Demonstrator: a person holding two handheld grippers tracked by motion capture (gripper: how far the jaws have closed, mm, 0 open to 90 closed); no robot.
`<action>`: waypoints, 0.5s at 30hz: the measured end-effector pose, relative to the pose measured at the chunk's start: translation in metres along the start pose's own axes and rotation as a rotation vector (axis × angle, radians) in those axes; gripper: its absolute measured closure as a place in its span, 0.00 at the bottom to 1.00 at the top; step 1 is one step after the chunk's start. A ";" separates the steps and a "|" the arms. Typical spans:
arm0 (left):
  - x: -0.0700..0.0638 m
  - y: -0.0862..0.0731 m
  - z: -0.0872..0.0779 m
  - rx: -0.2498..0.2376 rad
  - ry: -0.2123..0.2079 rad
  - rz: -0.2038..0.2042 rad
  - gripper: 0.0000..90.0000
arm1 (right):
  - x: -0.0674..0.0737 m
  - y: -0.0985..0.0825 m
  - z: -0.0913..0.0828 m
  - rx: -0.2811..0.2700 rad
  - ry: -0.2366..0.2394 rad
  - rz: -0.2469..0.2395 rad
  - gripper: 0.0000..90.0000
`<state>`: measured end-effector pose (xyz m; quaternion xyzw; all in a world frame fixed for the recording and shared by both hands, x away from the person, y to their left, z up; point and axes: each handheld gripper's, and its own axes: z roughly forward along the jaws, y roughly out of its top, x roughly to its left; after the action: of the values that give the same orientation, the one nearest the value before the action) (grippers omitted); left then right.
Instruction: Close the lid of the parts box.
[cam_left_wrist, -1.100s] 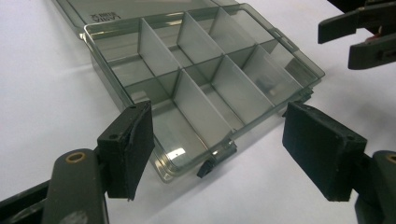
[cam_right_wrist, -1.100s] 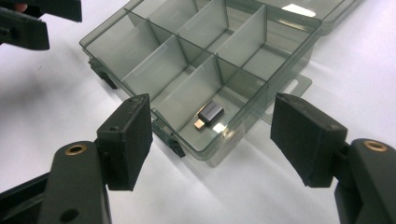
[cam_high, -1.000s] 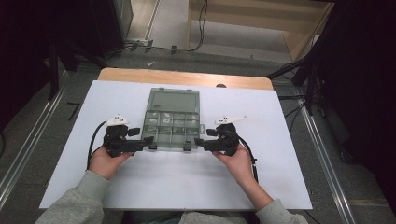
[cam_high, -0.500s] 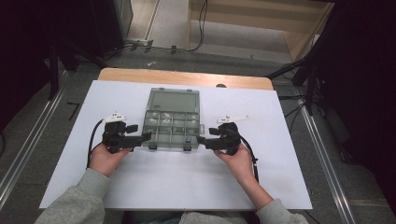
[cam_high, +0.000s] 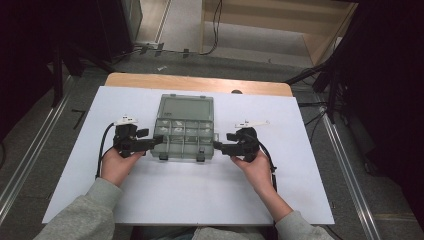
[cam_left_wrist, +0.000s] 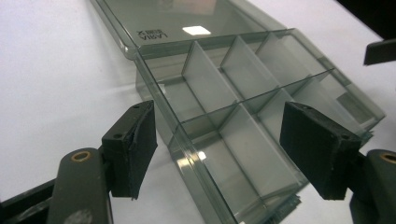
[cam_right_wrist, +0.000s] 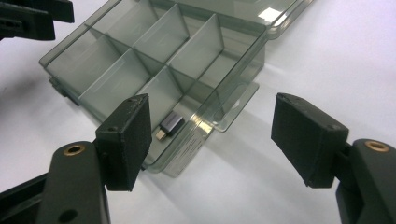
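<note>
Smoky translucent plastic compartment box (cam_high: 184, 136) sits near the middle of the white tabletop board (cam_high: 300, 190), lid (cam_high: 185, 106) swung fully open and lying flat on the far side, divided tray toward the person. Left gripper (cam_high: 154, 142) is at the tray's left edge, right gripper (cam_high: 219, 146) at its right edge, both roughly level and pointing inward at each other across the box. Left gripper view: jaws spread wide, the box's near left corner (cam_left_wrist: 187, 140) sits in the gap, one jaw outside the wall over the board, the other over the tray; neither pad touches the plastic as far as I can see. Compartments on that side look bare, though glare on the dividers makes that hard to confirm. The other gripper's black tip (cam_left_wrist: 379, 50) shows past the far edge. Right gripper view: jaws also wide apart, nothing clamped; left-hand jaw overlaps the tray's near corner, right-hand jaw is over bare board beside the box. A small dark metal-tipped adapter plug (cam_right_wrist: 169, 126) lies in the corner compartment next to that jaw, close to the wall. A clear flat tab (cam_right_wrist: 233, 112) sticks out from the box's side onto the board between the jaws. Each hand wraps its gripper body from behind, grey sleeves (cam_high: 82, 215) entering from the bottom edge of the high view.
</note>
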<state>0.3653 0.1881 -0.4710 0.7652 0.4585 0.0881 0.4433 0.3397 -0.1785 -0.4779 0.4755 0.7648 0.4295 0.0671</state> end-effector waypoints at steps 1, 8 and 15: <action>0.000 0.001 0.001 0.000 -0.003 -0.005 0.30 | -0.001 0.001 0.001 -0.001 -0.002 0.002 0.30; 0.001 0.010 0.009 0.007 0.004 0.003 0.30 | -0.003 0.008 0.005 -0.008 -0.011 0.010 0.30; 0.003 0.020 0.017 -0.001 0.004 0.023 0.32 | -0.006 0.017 0.012 -0.011 -0.021 0.009 0.31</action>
<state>0.3883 0.1764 -0.4670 0.7700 0.4503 0.0950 0.4419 0.3603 -0.1735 -0.4749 0.4832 0.7595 0.4288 0.0757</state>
